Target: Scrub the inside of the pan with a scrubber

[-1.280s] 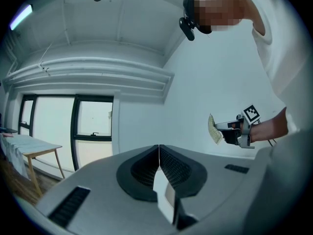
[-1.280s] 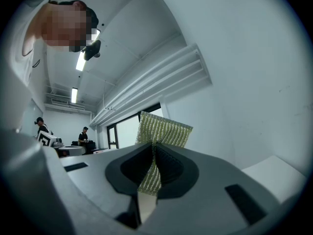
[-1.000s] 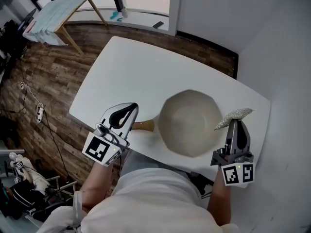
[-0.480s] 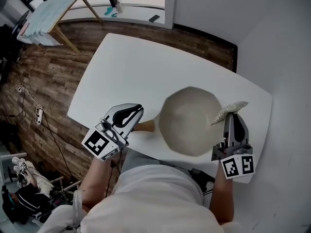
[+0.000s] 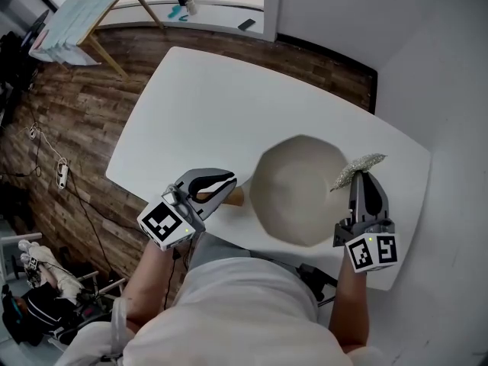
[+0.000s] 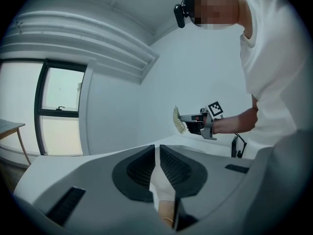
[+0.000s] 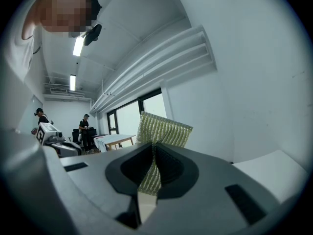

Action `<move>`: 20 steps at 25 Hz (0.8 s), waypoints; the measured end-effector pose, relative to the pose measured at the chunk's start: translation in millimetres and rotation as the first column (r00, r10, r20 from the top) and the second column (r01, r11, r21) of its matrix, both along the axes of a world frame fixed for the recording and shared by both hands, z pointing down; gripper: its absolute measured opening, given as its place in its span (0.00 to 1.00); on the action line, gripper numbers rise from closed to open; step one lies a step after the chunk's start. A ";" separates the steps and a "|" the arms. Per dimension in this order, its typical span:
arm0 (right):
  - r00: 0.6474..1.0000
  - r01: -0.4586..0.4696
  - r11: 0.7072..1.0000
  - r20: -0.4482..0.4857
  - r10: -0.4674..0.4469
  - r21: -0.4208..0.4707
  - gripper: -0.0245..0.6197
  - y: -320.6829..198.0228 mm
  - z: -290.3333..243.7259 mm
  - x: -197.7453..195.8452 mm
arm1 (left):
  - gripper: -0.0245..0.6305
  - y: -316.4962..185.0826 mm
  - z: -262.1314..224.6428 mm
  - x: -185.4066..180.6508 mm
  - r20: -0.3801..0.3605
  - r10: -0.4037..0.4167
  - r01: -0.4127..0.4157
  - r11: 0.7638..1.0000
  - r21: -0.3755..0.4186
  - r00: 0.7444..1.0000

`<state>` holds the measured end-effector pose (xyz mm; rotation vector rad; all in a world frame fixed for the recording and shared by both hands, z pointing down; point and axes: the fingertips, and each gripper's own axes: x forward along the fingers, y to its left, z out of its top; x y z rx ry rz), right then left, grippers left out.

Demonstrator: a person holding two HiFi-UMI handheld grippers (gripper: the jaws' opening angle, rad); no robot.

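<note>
Two claws: both closed, each on its own thing.
Pan (image 5: 297, 191): pale, right of centre in the head view, resting on the white surface (image 5: 206, 105) near its lower right end.
Left claw (image 5: 226, 183): lower left of centre; jaws pressed together on the pan's wooden handle (image 5: 235, 197). In the left gripper view the handle (image 6: 167, 213) shows low between them.
Right claw (image 5: 364, 180): lower right; jaws clamped on the scrubber (image 5: 360, 167). In the right gripper view the scrubber (image 7: 163, 129) stands up past the tips as a woven pad.
Change, left side: Left claw sits closer to the pan than a second ago and covers more of the handle. Only a short stub of wood shows between it and the bowl.
Change, right side: the scrubber's left tip meets the pan's right rim, much as a second ago.
Unchanged: the pan lies in the same spot on the surface, and both grips are as they were.
</note>
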<state>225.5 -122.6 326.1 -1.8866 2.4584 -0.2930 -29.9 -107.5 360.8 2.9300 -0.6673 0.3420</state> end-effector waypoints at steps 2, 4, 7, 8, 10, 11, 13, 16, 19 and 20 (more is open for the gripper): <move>1.000 0.007 1.000 -0.006 -0.007 -0.013 0.09 -2.8 6.0 0.5 | 0.06 2.6 7.3 0.8 0.023 0.019 -0.019 1.000 -0.011 1.000; 1.000 0.020 0.999 -0.016 -0.021 -0.028 0.09 -5.2 13.3 -0.8 | 0.07 4.3 11.7 2.8 0.028 0.041 -0.040 0.999 -0.020 0.999; 0.999 0.041 0.998 -0.032 -0.043 -0.051 0.09 -8.6 23.5 -2.1 | 0.18 6.8 17.9 6.2 0.028 0.072 -0.070 0.996 -0.054 0.997; 0.998 0.048 0.997 -0.035 -0.050 -0.058 0.09 -9.6 26.5 -2.3 | 0.20 8.2 21.4 7.2 0.036 0.083 -0.081 0.995 -0.065 0.996; 0.997 0.066 0.995 -0.040 -0.069 -0.074 0.09 -11.6 32.2 -3.7 | 0.26 11.6 30.2 9.7 0.073 0.112 -0.106 0.991 -0.077 0.991; 0.996 0.077 0.993 -0.045 -0.081 -0.085 0.09 -12.7 35.3 -5.1 | 0.30 13.6 34.7 11.2 0.099 0.130 -0.123 0.989 -0.078 0.987; 0.992 0.103 0.989 -0.056 -0.109 -0.111 0.09 -15.0 42.2 -8.8 | 0.36 18.0 44.8 14.9 0.148 0.171 -0.159 0.983 -0.089 0.974; 0.987 0.132 0.980 -0.073 -0.144 -0.147 0.09 -16.7 54.8 -13.4 | 0.42 24.9 65.2 20.2 0.222 0.223 -0.201 0.972 -0.121 0.949; 0.983 0.150 0.974 -0.078 -0.165 -0.169 0.09 -15.8 63.6 -18.8 | 0.44 32.1 84.7 20.4 0.329 0.266 -0.236 0.963 -0.127 0.906; 0.982 0.155 0.972 -0.078 -0.171 -0.176 0.09 -15.8 65.3 -20.7 | 0.45 33.8 90.0 20.0 0.363 0.278 -0.247 0.960 -0.129 0.889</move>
